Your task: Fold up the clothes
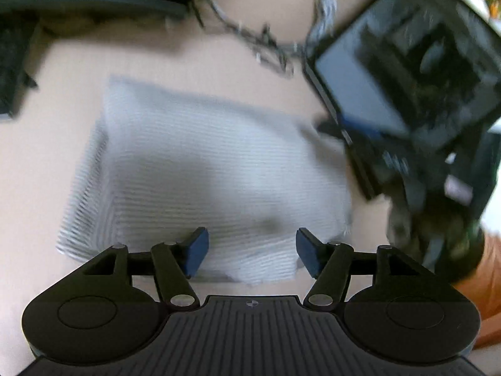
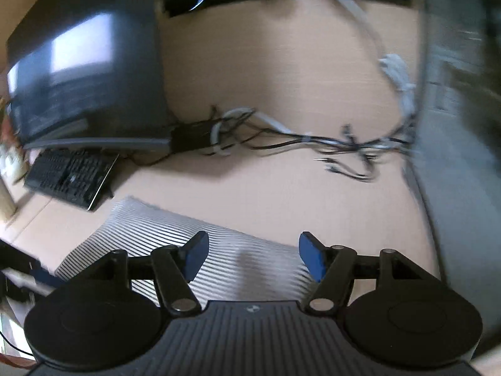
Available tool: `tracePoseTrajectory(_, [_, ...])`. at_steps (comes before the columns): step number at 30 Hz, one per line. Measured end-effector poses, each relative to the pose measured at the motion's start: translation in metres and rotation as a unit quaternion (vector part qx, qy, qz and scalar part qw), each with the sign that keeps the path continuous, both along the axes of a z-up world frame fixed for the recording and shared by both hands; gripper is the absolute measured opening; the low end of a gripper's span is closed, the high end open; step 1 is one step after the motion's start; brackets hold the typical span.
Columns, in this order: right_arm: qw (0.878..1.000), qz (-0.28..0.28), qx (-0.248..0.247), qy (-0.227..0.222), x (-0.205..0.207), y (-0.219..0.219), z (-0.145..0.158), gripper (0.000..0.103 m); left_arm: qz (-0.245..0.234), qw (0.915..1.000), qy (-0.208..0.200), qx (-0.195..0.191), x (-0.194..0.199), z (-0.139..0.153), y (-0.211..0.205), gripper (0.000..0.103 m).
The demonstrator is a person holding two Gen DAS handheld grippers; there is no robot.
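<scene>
A white garment with thin dark stripes (image 1: 203,172) lies folded into a rough rectangle on the light wooden table. My left gripper (image 1: 252,252) hovers over its near edge, blue pads wide apart, nothing pinched between them. In the right wrist view the same striped garment (image 2: 150,235) lies below and left of my right gripper (image 2: 252,257), whose blue pads also stand apart over the cloth's edge without pressing on it. At the right of the left wrist view the other gripper's body (image 1: 416,72) shows, held by a gloved hand (image 1: 438,238). Both views are motion-blurred.
A dark monitor (image 2: 84,78) stands at the left, with a black keyboard (image 2: 69,178) in front of it. A tangle of black and white cables (image 2: 297,141) runs across the table (image 2: 281,62) behind the garment. A grey upright panel (image 2: 454,156) borders the right side.
</scene>
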State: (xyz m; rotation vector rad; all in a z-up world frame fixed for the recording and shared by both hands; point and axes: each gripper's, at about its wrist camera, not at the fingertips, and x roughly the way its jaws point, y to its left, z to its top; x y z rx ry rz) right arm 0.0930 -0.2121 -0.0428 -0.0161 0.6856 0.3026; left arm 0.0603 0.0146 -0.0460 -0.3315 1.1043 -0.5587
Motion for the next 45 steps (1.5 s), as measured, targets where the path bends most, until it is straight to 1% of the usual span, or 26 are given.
tracePoseTrajectory(3, [0.999, 0.011, -0.04, 0.034, 0.013, 0.009, -0.026, 0.064, 0.012, 0.9998, 0.016, 0.006, 0.015, -0.014, 0.001, 0.065])
tracePoseTrajectory(5, [0.997, 0.01, -0.052, 0.055, 0.013, 0.005, -0.04, 0.064, 0.024, 0.9996, 0.011, 0.012, 0.027, -0.017, 0.005, 0.064])
tracePoseTrajectory(9, [0.997, -0.015, -0.014, 0.069, -0.003, -0.012, -0.041, 0.064, 0.033, 0.9987, -0.016, 0.035, 0.047, -0.015, 0.004, 0.064])
tracePoseTrajectory(13, [0.996, -0.034, -0.003, 0.084, -0.034, -0.014, -0.04, 0.064, 0.027, 0.9974, -0.039, 0.054, 0.065, -0.017, -0.005, 0.064])
tracePoseTrajectory(15, [0.995, -0.036, -0.002, 0.093, -0.05, -0.01, -0.038, 0.067, 0.022, 0.996, -0.054, 0.068, 0.072, -0.018, -0.012, 0.065])
tracePoseTrajectory(16, [0.994, -0.035, 0.003, 0.1, -0.057, -0.006, -0.037, 0.071, 0.02, 0.9951, -0.062, 0.074, 0.076, -0.019, -0.017, 0.065])
tracePoseTrajectory(17, [0.994, -0.028, 0.008, 0.107, -0.064, 0.0, -0.036, 0.078, 0.019, 0.9941, -0.07, 0.081, 0.079, -0.019, -0.021, 0.067])
tracePoseTrajectory(18, [0.993, -0.016, 0.012, 0.113, -0.069, 0.006, -0.037, 0.082, 0.018, 0.9931, -0.077, 0.087, 0.081, -0.02, -0.025, 0.068])
tracePoseTrajectory(20, [0.993, 0.015, 0.008, 0.12, -0.079, 0.02, -0.037, 0.097, 0.017, 0.9912, -0.087, 0.098, 0.082, -0.02, -0.031, 0.072])
tracePoseTrajectory(22, [0.993, 0.024, -0.007, 0.116, -0.083, 0.028, -0.036, 0.102, 0.013, 0.9899, -0.093, 0.106, 0.08, -0.018, -0.036, 0.076])
tracePoseTrajectory(24, [0.993, 0.031, -0.022, 0.111, -0.086, 0.036, -0.034, 0.102, 0.008, 0.9884, -0.102, 0.112, 0.075, -0.014, -0.04, 0.078])
tracePoseTrajectory(26, [0.994, 0.026, -0.017, 0.1, -0.084, 0.031, -0.025, 0.102, 0.004, 0.9871, -0.111, 0.116, 0.068, -0.01, -0.039, 0.083])
tracePoseTrajectory(28, [0.997, 0.012, -0.009, 0.077, -0.083, 0.023, -0.012, 0.103, 0.002, 0.9855, -0.124, 0.116, 0.059, -0.005, -0.04, 0.087])
tracePoseTrajectory(30, [0.998, -0.012, -0.025, 0.054, -0.075, 0.018, -0.007, 0.103, -0.003, 0.9845, -0.135, 0.112, 0.051, 0.001, -0.04, 0.088])
tracePoseTrajectory(32, [0.996, -0.042, -0.059, 0.053, -0.062, 0.015, -0.014, 0.103, -0.01, 0.9843, -0.143, 0.103, 0.043, 0.005, -0.042, 0.091])
tracePoseTrajectory(34, [0.99, -0.065, -0.105, 0.071, -0.053, 0.017, -0.028, 0.103, -0.023, 0.9867, -0.141, 0.078, 0.036, 0.007, -0.043, 0.092])
tracePoseTrajectory(35, [0.988, -0.07, -0.114, 0.076, -0.052, 0.018, -0.033, 0.103, -0.033, 0.9886, -0.134, 0.061, 0.033, 0.005, -0.043, 0.092])
tracePoseTrajectory(37, [0.986, -0.078, -0.124, 0.082, -0.054, 0.022, -0.042, 0.103, -0.055, 0.9932, -0.098, 0.028, 0.031, -0.005, -0.044, 0.092])
tracePoseTrajectory(38, [0.985, -0.082, -0.13, 0.08, -0.055, 0.024, -0.043, 0.103, -0.063, 0.9947, -0.079, 0.019, 0.032, -0.012, -0.045, 0.092])
tracePoseTrajectory(39, [0.984, -0.087, -0.135, 0.078, -0.057, 0.027, -0.043, 0.103, -0.066, 0.9956, -0.063, 0.021, 0.032, -0.02, -0.046, 0.091])
tracePoseTrajectory(40, [0.983, -0.091, -0.136, 0.079, -0.058, 0.028, -0.043, 0.103, -0.066, 0.9961, -0.051, 0.03, 0.034, -0.028, -0.046, 0.088])
tracePoseTrajectory(41, [0.983, -0.096, -0.136, 0.081, -0.058, 0.029, -0.043, 0.103, -0.064, 0.9962, -0.049, 0.034, 0.037, -0.034, -0.045, 0.087])
tracePoseTrajectory(42, [0.983, -0.103, -0.125, 0.09, -0.057, 0.025, -0.045, 0.103, -0.063, 0.996, -0.055, 0.031, 0.04, -0.036, -0.043, 0.087])
tracePoseTrajectory(44, [0.983, -0.12, -0.062, 0.128, -0.052, 0.011, -0.049, 0.103, -0.052, 0.9967, -0.055, 0.028, 0.05, -0.035, -0.038, 0.083])
tracePoseTrajectory(45, [0.98, -0.125, -0.024, 0.151, -0.05, 0.003, -0.054, 0.103, -0.043, 0.9968, -0.058, 0.033, 0.055, -0.034, -0.037, 0.082])
